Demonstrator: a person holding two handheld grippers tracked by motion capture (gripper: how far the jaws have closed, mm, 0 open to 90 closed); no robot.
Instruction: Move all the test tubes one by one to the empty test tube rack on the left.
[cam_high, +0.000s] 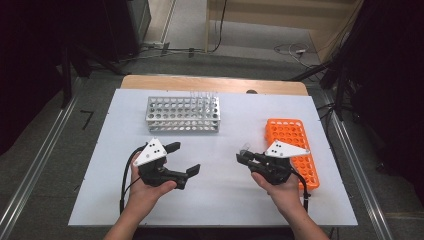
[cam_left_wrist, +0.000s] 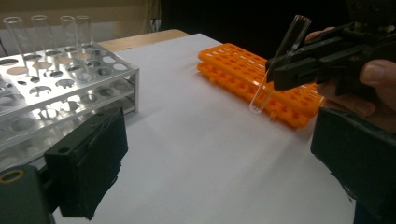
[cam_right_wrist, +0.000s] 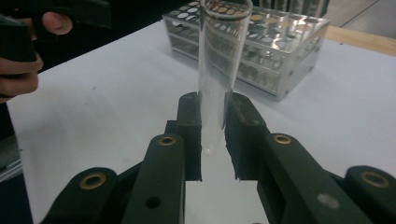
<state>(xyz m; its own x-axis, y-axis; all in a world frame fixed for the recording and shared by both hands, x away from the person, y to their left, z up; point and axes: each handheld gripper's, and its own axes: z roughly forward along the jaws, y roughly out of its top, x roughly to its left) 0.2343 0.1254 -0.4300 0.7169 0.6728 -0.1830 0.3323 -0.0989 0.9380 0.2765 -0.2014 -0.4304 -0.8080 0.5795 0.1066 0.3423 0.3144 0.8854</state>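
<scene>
Pinched between the black fingers (cam_right_wrist: 243, 135) of the right gripper (cam_high: 245, 159), the clear glass test tube (cam_right_wrist: 219, 70) hangs in the air just beside the orange tube rack (cam_high: 295, 145), on that rack's side toward the middle of the white surface (cam_high: 220, 185); in the left gripper view the test tube (cam_left_wrist: 280, 65) leans, open mouth up and rounded bottom low, in front of the orange tube rack (cam_left_wrist: 243, 70). It looks light, rigid and thin-walled, so I judge it fragile and slick: a hard squeeze could crack it and a loose one could let it slide. The hold sits on the lower part of the barrel, pads on opposite sides of the round wall, which seems a sound place, since the rim is the weakest spot. The right gripper's fingers are closed snugly on the tube. The left gripper (cam_high: 182, 159), farther from the orange rack across the surface, has its fingers (cam_left_wrist: 88, 163) spread wide with nothing between them. Beyond it, well apart from the orange rack, stands the metal tube rack (cam_high: 183, 114) with several more tubes upright in its far row.
</scene>
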